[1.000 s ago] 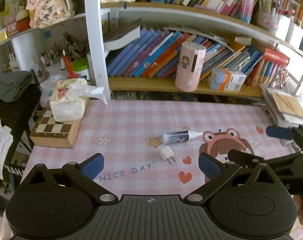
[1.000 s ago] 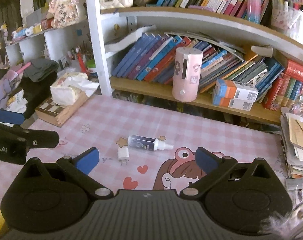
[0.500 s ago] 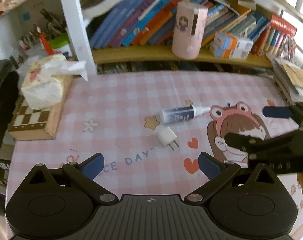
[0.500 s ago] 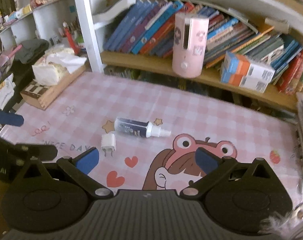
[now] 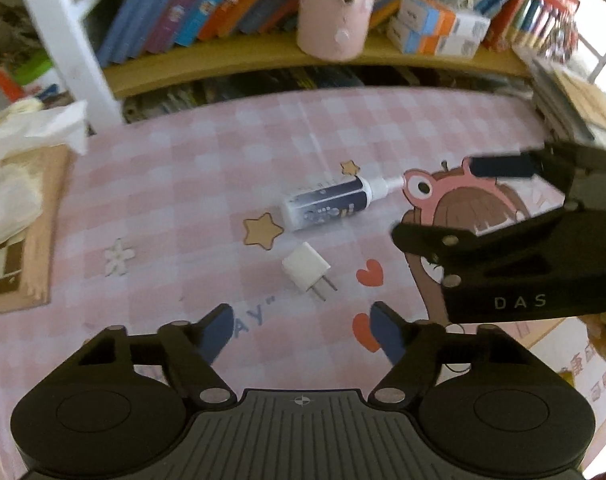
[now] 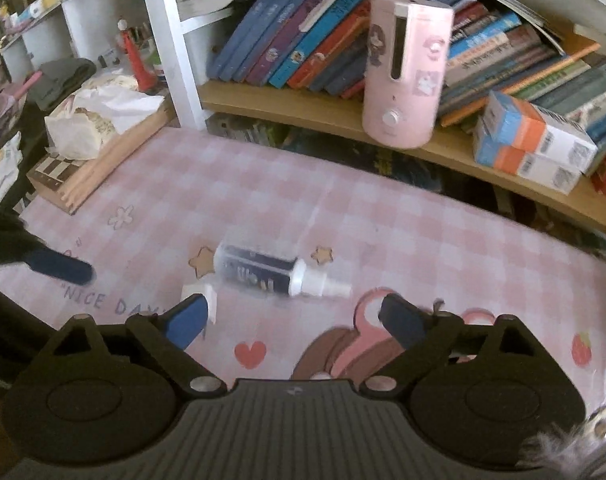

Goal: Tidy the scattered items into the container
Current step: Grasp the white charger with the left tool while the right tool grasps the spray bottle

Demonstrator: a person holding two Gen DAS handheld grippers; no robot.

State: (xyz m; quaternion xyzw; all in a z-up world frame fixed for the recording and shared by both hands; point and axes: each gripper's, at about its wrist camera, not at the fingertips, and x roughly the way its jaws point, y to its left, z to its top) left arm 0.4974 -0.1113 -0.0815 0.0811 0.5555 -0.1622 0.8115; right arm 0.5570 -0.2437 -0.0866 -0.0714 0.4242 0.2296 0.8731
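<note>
A small spray bottle (image 5: 327, 203) with a dark label and white nozzle lies on its side on the pink checked mat (image 5: 207, 168). A white plug adapter (image 5: 306, 271) lies just in front of it. My left gripper (image 5: 301, 334) is open, just short of the adapter. My right gripper (image 6: 293, 320) is open, just short of the bottle (image 6: 263, 270); the adapter (image 6: 199, 292) is partly hidden behind its left finger. The right gripper also shows at the right of the left wrist view (image 5: 503, 236). No container is in view.
A wooden chessboard box (image 6: 83, 176) with a tissue pack (image 6: 91, 120) on it stands at the mat's left edge. A bookshelf runs along the back, with a pink humidifier (image 6: 403, 68) and orange-and-white boxes (image 6: 531, 140). Stacked papers (image 5: 571, 100) lie at the right.
Both grippers have moved forward and down toward the mat. The bottle and adapter now lie much closer to the fingertips. The items have not moved.
</note>
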